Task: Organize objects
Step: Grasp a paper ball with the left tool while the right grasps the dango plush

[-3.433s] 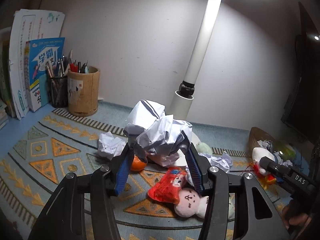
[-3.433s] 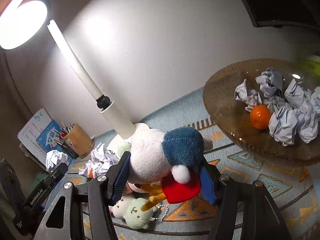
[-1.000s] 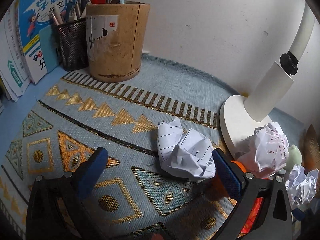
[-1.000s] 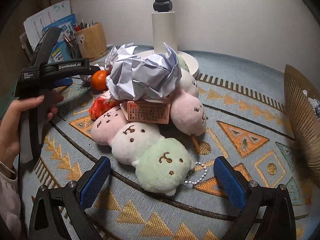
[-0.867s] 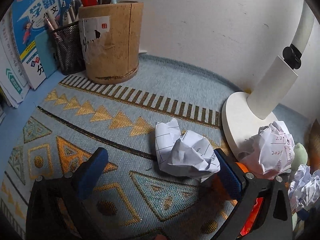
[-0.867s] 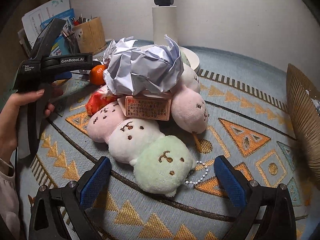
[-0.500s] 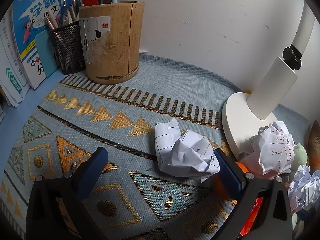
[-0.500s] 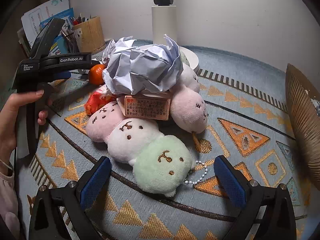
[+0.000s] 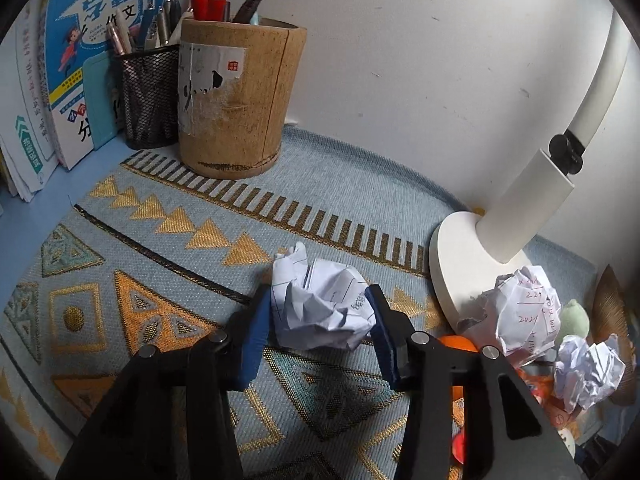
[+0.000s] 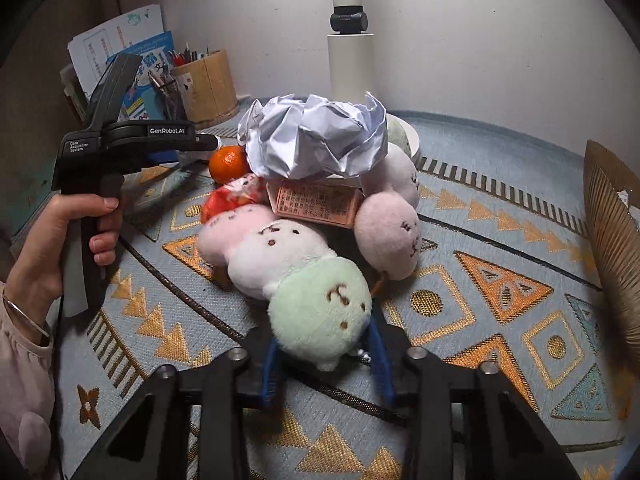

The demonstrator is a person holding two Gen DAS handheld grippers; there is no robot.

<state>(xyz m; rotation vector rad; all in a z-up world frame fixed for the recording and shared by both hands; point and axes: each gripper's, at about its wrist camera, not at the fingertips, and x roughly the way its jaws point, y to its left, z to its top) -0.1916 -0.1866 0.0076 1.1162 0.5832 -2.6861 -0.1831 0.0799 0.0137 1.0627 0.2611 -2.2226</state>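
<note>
Grab step: your left tongs (image 9: 318, 330) have just closed on the paper ball (image 9: 322, 312), on the tabletop mat at 10 o'clock of the lamp base (image 9: 460, 264). Right tongs (image 10: 324, 360) just closed, pinching the green plush (image 10: 320, 312). Both tilt down. Next: lift clear, carry to the basket (image 10: 612, 220).

Paper balls: 3, incl. one at front (image 9: 320, 308). Pen holders: 2, cork (image 9: 236, 100) + mesh (image 9: 150, 96). Tangerine (image 10: 228, 162): 1. Lamp (image 9: 520, 208): 1.
</note>
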